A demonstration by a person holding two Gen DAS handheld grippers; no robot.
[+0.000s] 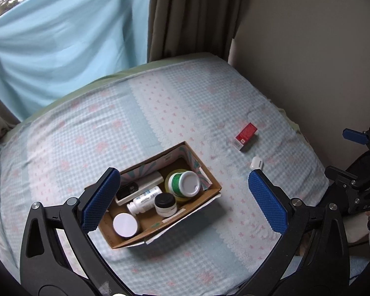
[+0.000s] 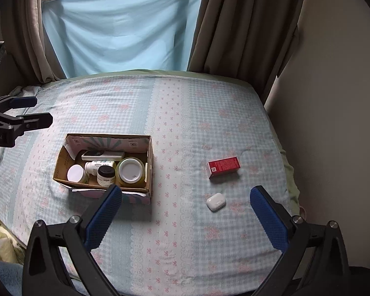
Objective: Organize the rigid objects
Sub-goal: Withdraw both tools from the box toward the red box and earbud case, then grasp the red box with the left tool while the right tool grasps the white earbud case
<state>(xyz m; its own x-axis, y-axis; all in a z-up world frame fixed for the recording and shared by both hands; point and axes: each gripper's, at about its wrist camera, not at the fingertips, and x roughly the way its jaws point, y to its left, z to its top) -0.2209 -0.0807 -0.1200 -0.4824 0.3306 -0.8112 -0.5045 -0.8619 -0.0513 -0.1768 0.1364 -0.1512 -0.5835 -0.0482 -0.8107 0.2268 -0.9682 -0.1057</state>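
Observation:
An open cardboard box (image 1: 211, 192) (image 2: 149, 162) sits on the bed, holding several jars, a white pill bottle (image 1: 145, 198) (image 2: 98, 166) and a flat white device (image 2: 103, 155). To its right on the sheet lie a red carton (image 1: 245, 134) (image 2: 223, 166) and a small white case (image 1: 256, 163) (image 2: 215, 201). My left gripper (image 1: 185, 194) hangs open above the box with nothing between its fingers. My right gripper (image 2: 186, 212) is open too, hovering near the front edge, with the white case between and beyond its fingers.
The bed (image 2: 185, 234) has a pale blue checked sheet with pink bows. A blue cloth (image 2: 120, 29) and brown curtains (image 2: 241, 24) hang behind it, and a beige wall (image 2: 333, 98) runs along its right side. The other gripper shows at each view's edge.

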